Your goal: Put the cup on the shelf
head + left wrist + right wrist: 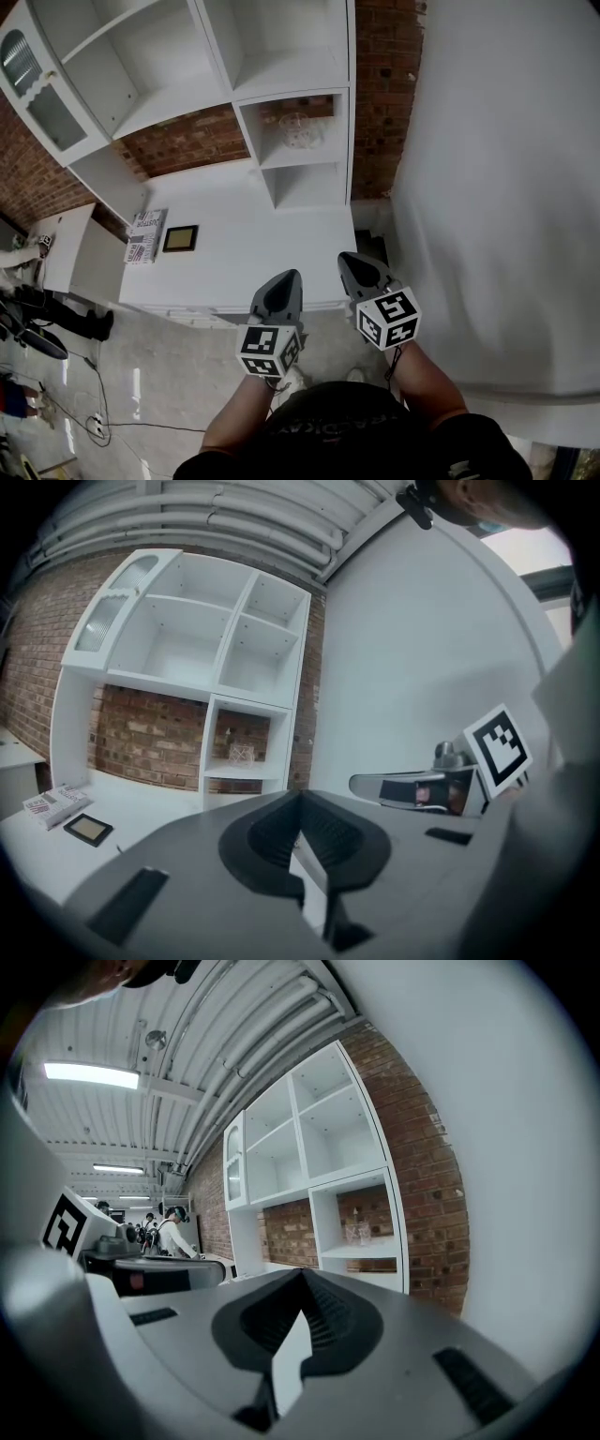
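Note:
A clear glass cup (pixel 298 129) stands on the upper small shelf of the white shelf unit's (pixel 309 75) lower right compartment; it also shows as the cup (pixel 242 754) and the cup (pixel 357 1232) in the gripper views. Both grippers hover side by side in front of the white counter's (pixel 244 253) near edge, well short of the shelves. My left gripper (pixel 285 279) is shut with nothing in it, and its tip (pixel 300 797) points toward the shelf unit. My right gripper (pixel 351 261) is shut and empty too, its tip (pixel 302 1275) aimed the same way.
A printed booklet (pixel 146 234) and a dark framed tablet (pixel 180 238) lie on the counter's left part. A white wall (pixel 506 187) stands close on the right. A glass-door cabinet (pixel 37 94) is at the left, brick wall behind. People (pixel 169 1234) stand far off.

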`<state>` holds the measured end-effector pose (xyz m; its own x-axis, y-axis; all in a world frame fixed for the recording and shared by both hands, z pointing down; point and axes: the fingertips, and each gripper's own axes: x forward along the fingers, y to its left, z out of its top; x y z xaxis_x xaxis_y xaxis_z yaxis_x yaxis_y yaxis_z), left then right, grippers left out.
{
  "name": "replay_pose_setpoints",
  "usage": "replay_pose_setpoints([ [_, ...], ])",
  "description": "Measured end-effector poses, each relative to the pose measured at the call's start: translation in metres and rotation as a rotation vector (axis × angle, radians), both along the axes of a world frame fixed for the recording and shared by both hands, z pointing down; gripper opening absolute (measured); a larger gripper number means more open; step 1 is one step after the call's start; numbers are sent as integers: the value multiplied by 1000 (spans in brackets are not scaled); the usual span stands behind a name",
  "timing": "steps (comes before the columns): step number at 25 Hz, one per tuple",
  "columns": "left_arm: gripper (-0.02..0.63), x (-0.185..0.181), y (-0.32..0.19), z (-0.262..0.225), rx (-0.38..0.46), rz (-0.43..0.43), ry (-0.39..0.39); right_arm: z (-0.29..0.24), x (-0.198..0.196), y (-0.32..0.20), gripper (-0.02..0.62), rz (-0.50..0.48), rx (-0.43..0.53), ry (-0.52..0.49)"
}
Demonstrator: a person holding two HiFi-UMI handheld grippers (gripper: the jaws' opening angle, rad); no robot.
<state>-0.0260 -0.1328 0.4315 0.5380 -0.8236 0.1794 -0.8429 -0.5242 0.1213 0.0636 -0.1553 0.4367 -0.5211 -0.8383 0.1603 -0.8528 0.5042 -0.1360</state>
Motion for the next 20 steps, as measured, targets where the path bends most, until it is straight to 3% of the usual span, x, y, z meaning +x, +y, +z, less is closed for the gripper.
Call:
replay_pose_setpoints([
  [20,5,12,24,-6,21,-28,13,-8,8,24,0,-38,13,0],
])
